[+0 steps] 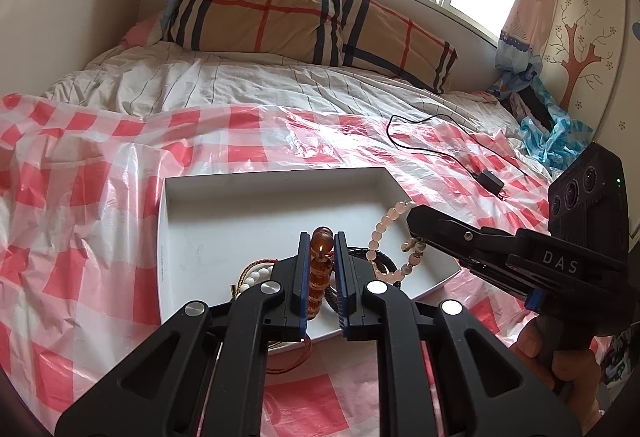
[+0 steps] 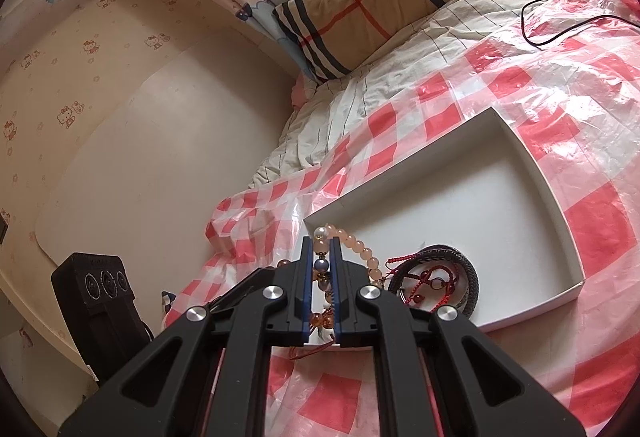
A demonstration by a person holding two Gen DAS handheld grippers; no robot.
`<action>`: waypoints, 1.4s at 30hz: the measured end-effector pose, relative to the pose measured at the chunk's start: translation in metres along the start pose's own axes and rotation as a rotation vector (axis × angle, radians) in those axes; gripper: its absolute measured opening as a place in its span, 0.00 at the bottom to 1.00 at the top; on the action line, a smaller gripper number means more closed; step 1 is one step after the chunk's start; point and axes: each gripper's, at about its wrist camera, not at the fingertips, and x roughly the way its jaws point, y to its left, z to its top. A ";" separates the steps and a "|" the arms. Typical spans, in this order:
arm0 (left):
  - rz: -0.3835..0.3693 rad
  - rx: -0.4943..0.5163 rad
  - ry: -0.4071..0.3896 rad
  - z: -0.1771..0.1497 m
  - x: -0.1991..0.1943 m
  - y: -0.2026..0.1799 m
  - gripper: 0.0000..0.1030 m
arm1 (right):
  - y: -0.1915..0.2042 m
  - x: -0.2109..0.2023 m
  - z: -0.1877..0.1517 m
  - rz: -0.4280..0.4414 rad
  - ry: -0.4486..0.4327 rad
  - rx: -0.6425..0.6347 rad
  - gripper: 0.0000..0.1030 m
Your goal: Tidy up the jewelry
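Both tools are busy at the near end of a shallow white tray (image 1: 192,197) that lies on a red-and-white checked plastic sheet (image 1: 80,165) spread over the bed. The left hand-held gripper (image 1: 323,269) is pinching a strand of amber-brown beads (image 1: 320,261); the beads run lengthwise between its blue pads, with the largest ones poking out just past the tips. To its right, the right hand-held gripper (image 1: 416,221) reaches in from the side and is closed on a pale pink bead bracelet (image 1: 378,233), which loops out beyond its tip; the right wrist view shows pink and grey beads caught between that tool's pads (image 2: 322,269). Just behind the left tool's fingers sit a white bead bracelet (image 1: 256,277) with red cord, and to the right of the right tool's tip lie a dark braided bangle (image 2: 468,277) and a red knotted cord bracelet (image 2: 436,277). The pieces are heaped together in one corner, so holding one strand in each tool looks like a way to draw them apart without dragging the rest; the far part of the tray is bare, likely room to lay them out separately. A black cable (image 1: 420,145) lies on the sheet well beyond the tray.
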 end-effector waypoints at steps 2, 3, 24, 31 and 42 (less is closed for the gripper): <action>0.006 -0.006 0.003 0.000 0.001 0.002 0.10 | 0.000 0.003 0.000 -0.004 0.008 -0.005 0.08; 0.011 -0.008 0.005 0.000 0.001 0.002 0.10 | 0.000 0.006 0.000 -0.027 0.016 -0.013 0.09; 0.186 0.033 -0.053 -0.020 -0.090 0.012 0.69 | 0.054 -0.041 -0.039 -0.364 -0.037 -0.252 0.61; 0.180 0.020 -0.102 -0.046 -0.161 0.007 0.81 | 0.121 -0.100 -0.090 -0.425 -0.076 -0.409 0.76; 0.181 0.082 -0.159 -0.119 -0.226 -0.003 0.89 | 0.149 -0.171 -0.178 -0.598 -0.192 -0.474 0.88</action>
